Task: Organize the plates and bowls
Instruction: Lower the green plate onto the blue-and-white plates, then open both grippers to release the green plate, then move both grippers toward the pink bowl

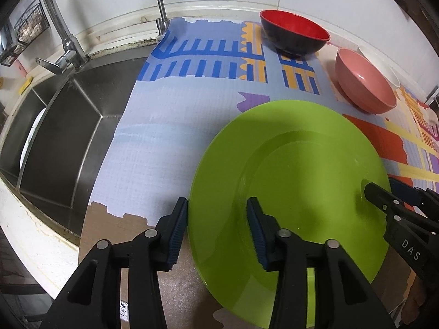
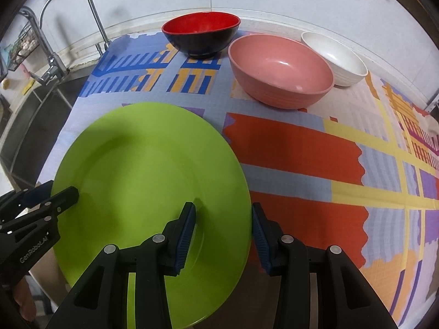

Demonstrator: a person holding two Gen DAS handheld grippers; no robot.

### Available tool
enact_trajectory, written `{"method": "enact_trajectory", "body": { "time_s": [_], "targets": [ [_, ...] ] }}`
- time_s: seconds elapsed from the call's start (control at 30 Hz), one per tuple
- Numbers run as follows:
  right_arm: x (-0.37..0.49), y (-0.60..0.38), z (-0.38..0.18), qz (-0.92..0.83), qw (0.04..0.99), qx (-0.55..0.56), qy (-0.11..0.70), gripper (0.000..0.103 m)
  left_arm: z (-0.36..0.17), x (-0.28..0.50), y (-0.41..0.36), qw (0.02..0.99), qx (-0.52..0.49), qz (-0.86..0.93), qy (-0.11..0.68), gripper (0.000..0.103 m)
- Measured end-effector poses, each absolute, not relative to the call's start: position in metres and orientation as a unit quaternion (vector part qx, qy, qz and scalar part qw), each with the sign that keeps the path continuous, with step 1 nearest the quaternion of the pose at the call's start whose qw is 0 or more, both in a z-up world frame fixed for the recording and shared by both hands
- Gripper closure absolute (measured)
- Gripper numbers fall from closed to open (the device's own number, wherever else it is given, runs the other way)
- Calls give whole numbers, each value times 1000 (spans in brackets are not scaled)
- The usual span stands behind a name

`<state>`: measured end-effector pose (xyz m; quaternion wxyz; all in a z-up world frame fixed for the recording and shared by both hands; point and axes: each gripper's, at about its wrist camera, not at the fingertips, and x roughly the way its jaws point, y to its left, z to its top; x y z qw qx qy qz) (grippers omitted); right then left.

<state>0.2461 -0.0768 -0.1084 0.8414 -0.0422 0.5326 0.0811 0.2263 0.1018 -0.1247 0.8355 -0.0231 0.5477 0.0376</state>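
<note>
The round lime-green plastic plate (image 2: 148, 192) lies at the patterned mat's (image 2: 296, 148) near edge. The left gripper (image 1: 216, 233) and right gripper (image 2: 223, 233) straddle opposite rims, fingers released. Judged next: clench, then lift it level.

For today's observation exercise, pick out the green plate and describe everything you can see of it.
The green plate is round, lime green, smooth and glossy, plastic by the look, with a wide rim around a shallow well, and empty. It lies on the patterned mat, in front of three bowls. The left gripper straddles its left rim and the right gripper its right rim, one finger of each over the plate and one outside; the pads do not visibly press on it.
</note>
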Motion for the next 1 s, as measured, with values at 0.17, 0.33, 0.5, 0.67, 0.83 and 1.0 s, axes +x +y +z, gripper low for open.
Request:
{"method": "enact_trajectory", "body": {
  "time_s": [0.17, 0.33, 0.5, 0.67, 0.83, 1.0],
  "targets": [
    [248, -81, -105, 84, 843, -38, 530, 53, -118, 226, 100, 840, -20, 42, 541, 48],
    [247, -86, -95, 84, 851, -40, 517, 49, -103, 226, 94, 849, -19, 40, 527, 40],
    [248, -94, -83, 91, 856, -28, 508, 49, -86, 229, 83, 859, -14, 34, 510, 29],
    [248, -107, -68, 86, 868, -21, 488, 39, -70, 236, 68, 870, -3, 22, 492, 22],
    [253, -126, -53, 71, 879, -16, 471, 39, -54, 248, 48, 881, 13, 4, 473, 22],
    [260, -147, -40, 61, 889, -9, 453, 39, -42, 261, 28, 889, 23, -14, 458, 22]
  ]
}}
